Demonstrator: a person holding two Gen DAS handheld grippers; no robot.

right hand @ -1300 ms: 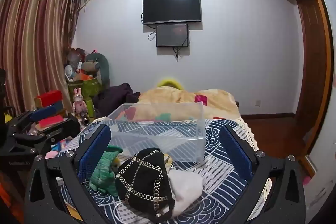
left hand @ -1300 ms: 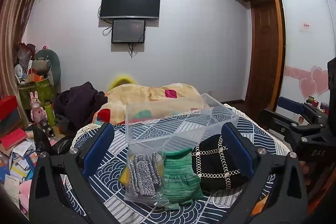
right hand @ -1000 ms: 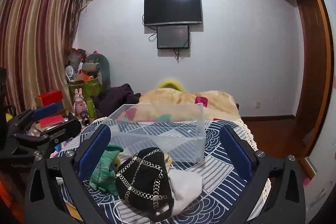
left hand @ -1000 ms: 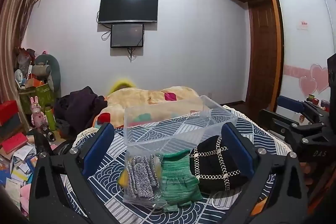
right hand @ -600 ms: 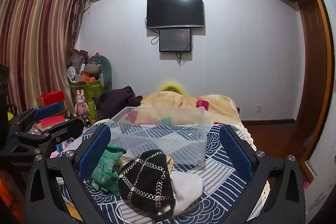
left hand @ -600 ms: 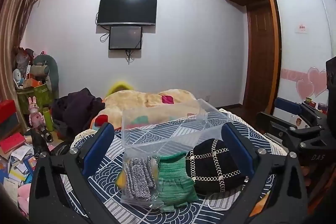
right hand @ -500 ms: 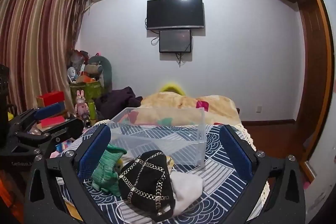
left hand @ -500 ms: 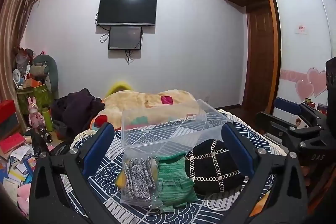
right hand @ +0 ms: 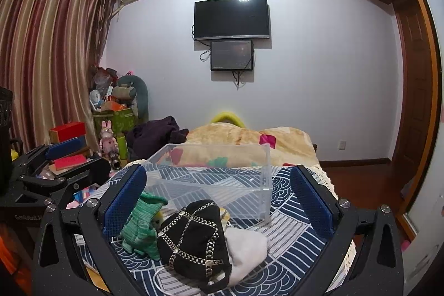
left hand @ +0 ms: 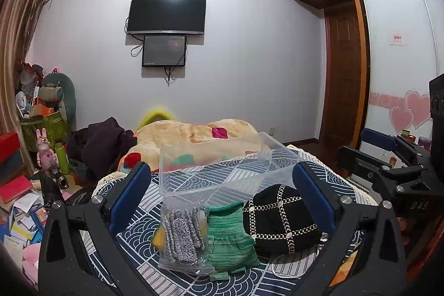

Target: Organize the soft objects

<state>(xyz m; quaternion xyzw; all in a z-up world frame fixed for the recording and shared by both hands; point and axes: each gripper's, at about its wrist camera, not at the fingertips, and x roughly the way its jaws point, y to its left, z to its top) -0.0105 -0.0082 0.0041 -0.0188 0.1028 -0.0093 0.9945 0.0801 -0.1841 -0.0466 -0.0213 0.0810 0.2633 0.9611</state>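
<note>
A clear plastic box stands empty on the blue patterned bedspread; it also shows in the right wrist view. In front of it lie a clear bag of grey knit items, a green knit piece and a black chain-trimmed bag. The right wrist view shows the green piece, the black bag and a white cloth. My left gripper is open and empty above the items. My right gripper is open and empty too.
A beige blanket and dark clothes lie behind the box. Clutter, a green bin and a rabbit figure fill the floor at left. A wardrobe door stands at right. The bedspread's edge drops to wood floor.
Both grippers have tilted or lifted slightly, so the box and soft items sit a little lower in view. Nothing on the bed has moved.
</note>
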